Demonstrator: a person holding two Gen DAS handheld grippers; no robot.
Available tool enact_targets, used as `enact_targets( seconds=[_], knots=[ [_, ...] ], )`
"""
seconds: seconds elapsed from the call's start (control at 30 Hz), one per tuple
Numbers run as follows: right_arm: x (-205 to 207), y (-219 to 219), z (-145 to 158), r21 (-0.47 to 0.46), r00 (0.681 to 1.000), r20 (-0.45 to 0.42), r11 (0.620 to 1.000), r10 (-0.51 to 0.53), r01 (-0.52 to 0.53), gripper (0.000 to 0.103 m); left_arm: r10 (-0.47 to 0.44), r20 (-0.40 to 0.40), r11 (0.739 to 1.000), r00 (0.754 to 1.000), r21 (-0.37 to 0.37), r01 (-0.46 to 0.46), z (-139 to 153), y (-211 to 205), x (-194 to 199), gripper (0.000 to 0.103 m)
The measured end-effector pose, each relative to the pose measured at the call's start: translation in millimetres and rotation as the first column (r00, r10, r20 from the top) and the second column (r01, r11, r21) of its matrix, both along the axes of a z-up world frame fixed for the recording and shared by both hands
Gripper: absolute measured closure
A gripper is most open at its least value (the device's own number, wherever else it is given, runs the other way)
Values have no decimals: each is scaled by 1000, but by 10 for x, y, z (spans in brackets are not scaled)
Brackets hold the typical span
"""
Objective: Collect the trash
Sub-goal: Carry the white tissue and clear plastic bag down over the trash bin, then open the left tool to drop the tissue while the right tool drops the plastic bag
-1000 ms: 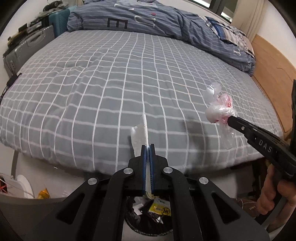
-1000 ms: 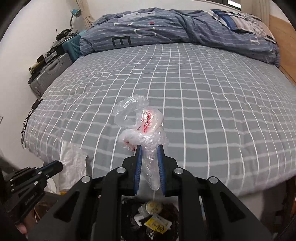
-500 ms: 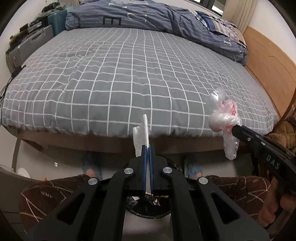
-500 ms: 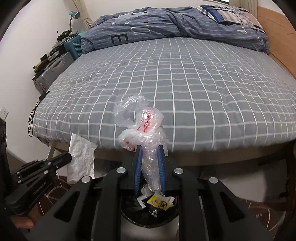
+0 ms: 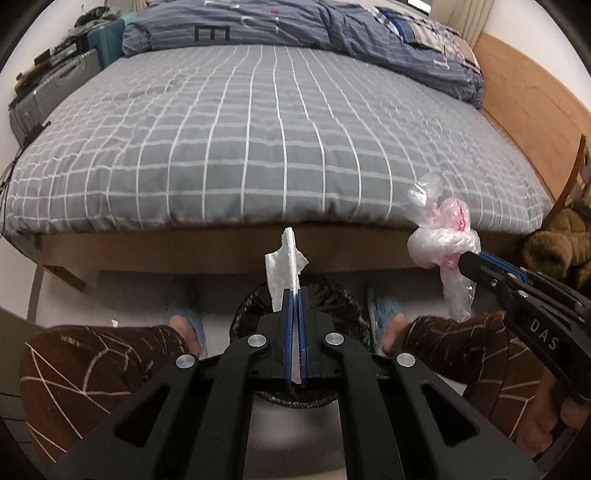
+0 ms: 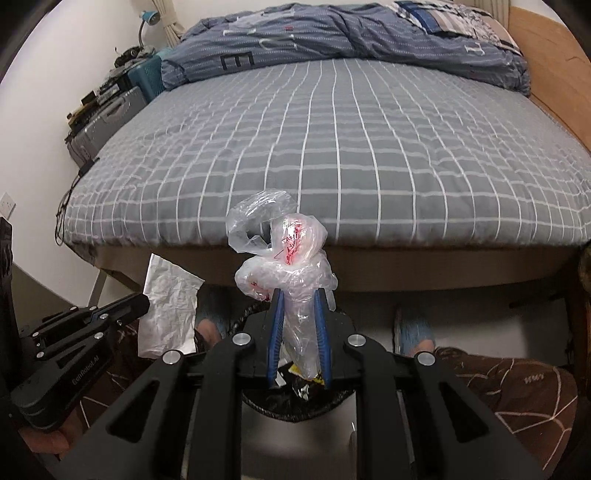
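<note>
My left gripper (image 5: 294,295) is shut on a white crumpled paper tissue (image 5: 284,264), which sticks up past the blue pads. Seen from the right wrist view, that tissue (image 6: 168,306) hangs at the left gripper (image 6: 142,303) tip. My right gripper (image 6: 298,295) is shut on a knotted clear plastic bag (image 6: 284,258) with red print; the bag (image 5: 443,240) also shows at the right in the left wrist view. Both grippers hover over a round bin with a black liner (image 5: 332,295), (image 6: 295,404), which holds wrappers and stands between the person's knees.
A bed with a grey checked sheet (image 5: 258,140) fills the view ahead, a blue duvet (image 5: 295,26) at its far end. Suitcases (image 5: 55,85) stand at the left wall. The person's knees in brown patterned trousers (image 5: 92,369) and slippered feet (image 5: 184,325) flank the bin. A wooden headboard (image 5: 524,92) is right.
Both grippers have drawn back from above the bed to the floor in front of it, each keeping its trash. The person's knees and feet have come into view beside the bin.
</note>
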State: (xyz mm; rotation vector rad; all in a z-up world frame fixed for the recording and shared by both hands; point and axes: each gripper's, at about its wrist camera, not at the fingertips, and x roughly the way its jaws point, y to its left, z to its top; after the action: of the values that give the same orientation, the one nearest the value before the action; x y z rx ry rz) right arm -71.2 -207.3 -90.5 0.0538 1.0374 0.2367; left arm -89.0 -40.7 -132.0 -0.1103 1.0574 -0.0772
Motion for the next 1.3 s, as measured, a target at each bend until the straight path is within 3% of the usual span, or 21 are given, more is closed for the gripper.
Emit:
enact_targets(
  seconds=[0.2, 0.63, 0.97, 1.3],
  knots=[
    [-28, 33, -255, -6, 998, -59, 1000, 6, -6, 87, -6, -43, 1000, 999, -24, 5, -229, -11, -47, 101],
    [-7, 49, -757, -33, 986, -169, 999, -10, 5, 87, 8, -122, 1000, 993, 10, -7, -692, 42, 8, 101],
    [163, 89, -1142, -67, 966, -257, 998, -11, -6, 87, 15, -206, 1000, 978, 2, -15, -1086, 84, 169, 101],
    [380, 206, -1509, -94, 942, -334, 995, 11, -45, 87, 16, -235, 1000, 972, 4, -16, -1335, 100, 348, 101]
  ],
)
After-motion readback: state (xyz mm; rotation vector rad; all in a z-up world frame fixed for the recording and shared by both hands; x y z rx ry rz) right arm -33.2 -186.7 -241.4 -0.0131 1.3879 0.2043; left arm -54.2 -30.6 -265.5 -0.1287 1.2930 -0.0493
